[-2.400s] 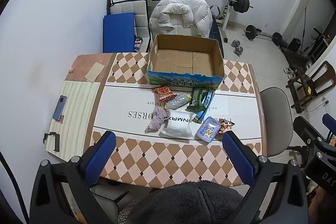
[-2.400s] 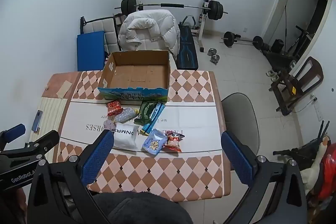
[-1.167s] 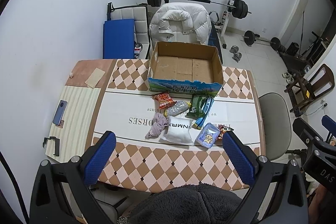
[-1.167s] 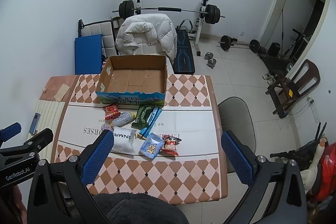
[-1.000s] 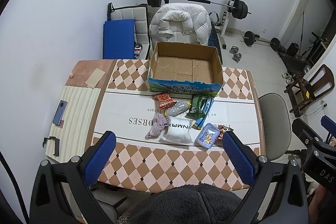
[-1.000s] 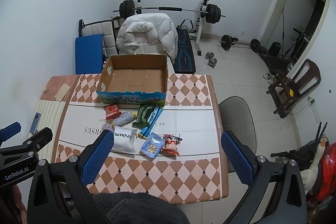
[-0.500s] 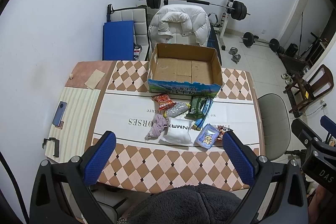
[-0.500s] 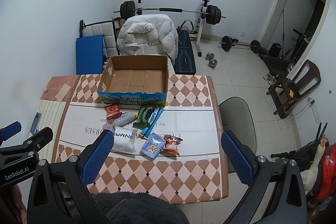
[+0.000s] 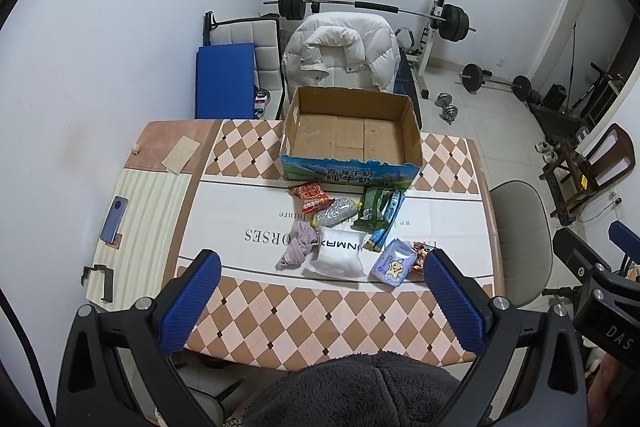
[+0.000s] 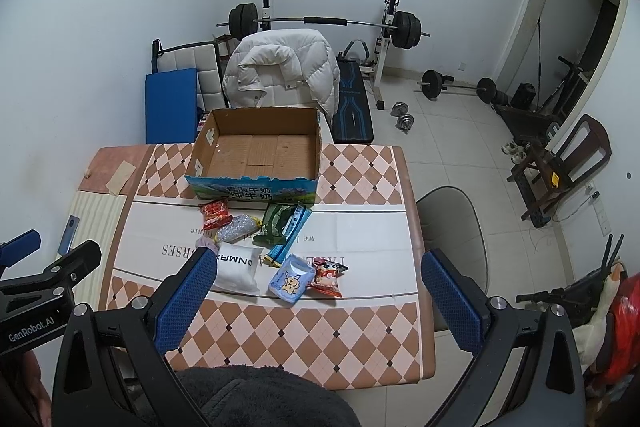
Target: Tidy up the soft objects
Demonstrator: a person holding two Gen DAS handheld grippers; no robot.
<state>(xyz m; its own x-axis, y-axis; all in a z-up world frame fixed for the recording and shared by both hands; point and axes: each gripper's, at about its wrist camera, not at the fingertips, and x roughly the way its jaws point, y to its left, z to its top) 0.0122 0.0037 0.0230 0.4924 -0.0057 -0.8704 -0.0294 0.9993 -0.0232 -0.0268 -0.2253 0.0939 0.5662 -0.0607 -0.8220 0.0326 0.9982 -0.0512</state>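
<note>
Both grippers high above bench (image 9: 256, 323), released, holding nothing: left gripper (image 9: 322, 293), right gripper (image 10: 316, 297). Soft items clustered mid-bench just in front of box (image 9: 352, 135): pillow pack (image 9: 340, 255), purple cloth (image 9: 300, 243) touching its left side, snack packs (image 9: 312, 195) beside. Box open and unfilled, probably the drop target. Nothing sorted yet; likely still lining up for first pick.

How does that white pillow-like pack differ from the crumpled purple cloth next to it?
The white pack is puffy, squarish and printed with dark letters; the purple cloth is a limp, bunched, plain heap. The pack looks larger than the cloth. Both lie touching on the table, outside the cardboard box.
</note>
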